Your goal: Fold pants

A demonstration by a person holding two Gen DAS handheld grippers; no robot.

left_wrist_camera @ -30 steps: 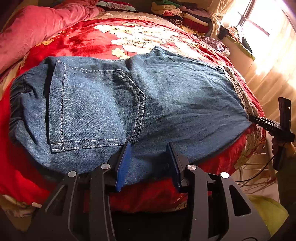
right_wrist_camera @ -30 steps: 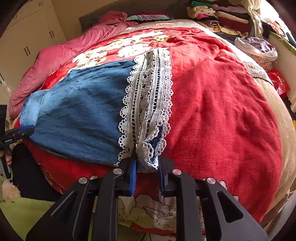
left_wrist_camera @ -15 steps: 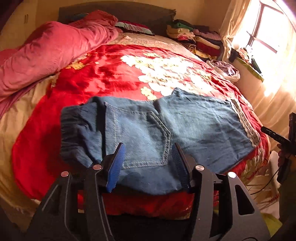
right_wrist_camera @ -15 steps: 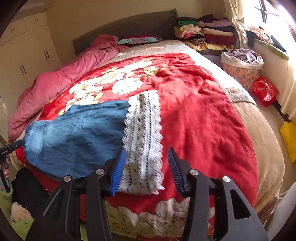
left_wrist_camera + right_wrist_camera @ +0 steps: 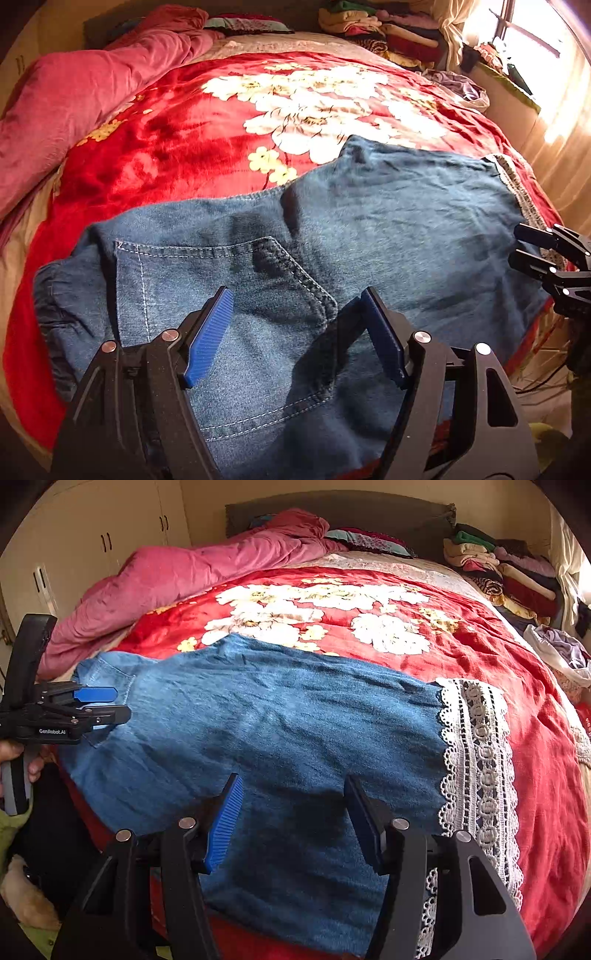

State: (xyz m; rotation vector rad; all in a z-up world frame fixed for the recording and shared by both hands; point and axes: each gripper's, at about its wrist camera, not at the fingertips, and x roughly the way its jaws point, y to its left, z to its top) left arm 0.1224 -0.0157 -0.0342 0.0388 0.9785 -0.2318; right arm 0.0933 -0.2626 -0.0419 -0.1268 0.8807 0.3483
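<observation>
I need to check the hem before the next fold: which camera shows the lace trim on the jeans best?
The right wrist view. There the lace trim runs almost whole down the end of the jeans, its pattern clear. The left wrist view shows only a thin, foreshortened strip at the far right edge.

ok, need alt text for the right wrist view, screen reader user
Blue denim pants with a white lace hem lie flat on a red floral blanket, beneath the right gripper, whose jaws are opening with nothing pinched between them. At the left edge the left gripper hovers by the waist end; a pink duvet and stacked clothes sit behind.
</observation>
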